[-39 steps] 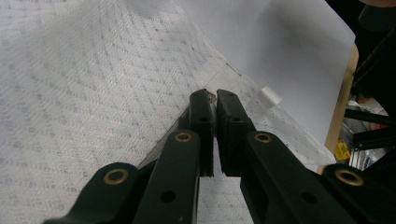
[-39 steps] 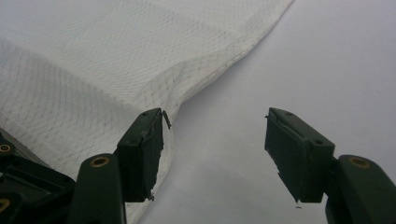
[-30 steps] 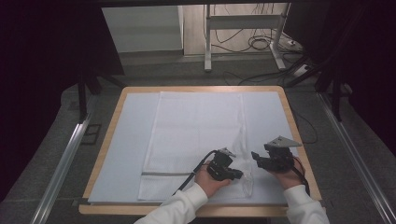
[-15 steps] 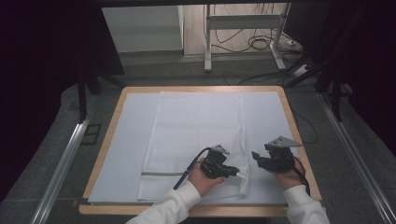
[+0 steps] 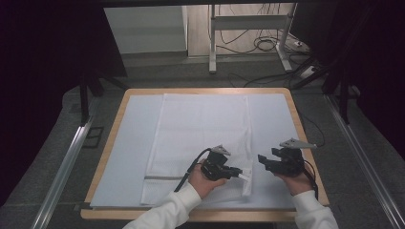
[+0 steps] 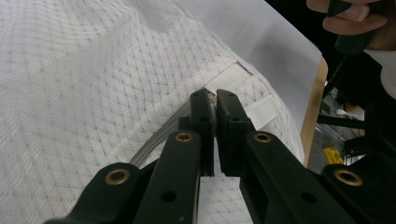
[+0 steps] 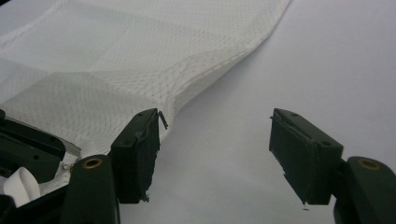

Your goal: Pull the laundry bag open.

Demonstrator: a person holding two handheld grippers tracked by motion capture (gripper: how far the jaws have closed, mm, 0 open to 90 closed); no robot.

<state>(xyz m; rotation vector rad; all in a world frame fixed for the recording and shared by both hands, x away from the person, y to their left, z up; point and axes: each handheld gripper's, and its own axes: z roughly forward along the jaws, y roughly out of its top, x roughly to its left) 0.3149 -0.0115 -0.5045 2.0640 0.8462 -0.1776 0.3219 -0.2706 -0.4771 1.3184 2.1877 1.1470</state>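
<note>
A white mesh cloth lies spread on the pale sheet that covers the wooden table. My left gripper is shut on the cloth's near right corner, by its hem band. In the left gripper view the jaws pinch the fabric, which is slightly raised. My right gripper hovers just right of that corner. Its jaws have just been opening, and they now stand wide with only bare sheet between them. The cloth edge runs beside its left jaw.
A grey stripe crosses the cloth's near left end. Metal rails run along the floor on both sides of the table. White frame legs and cables lie beyond the far edge. Bare sheet lies at the left.
My left gripper has shifted a little to the left, drawing the pinched cloth corner with it. The right gripper has stayed in place.
</note>
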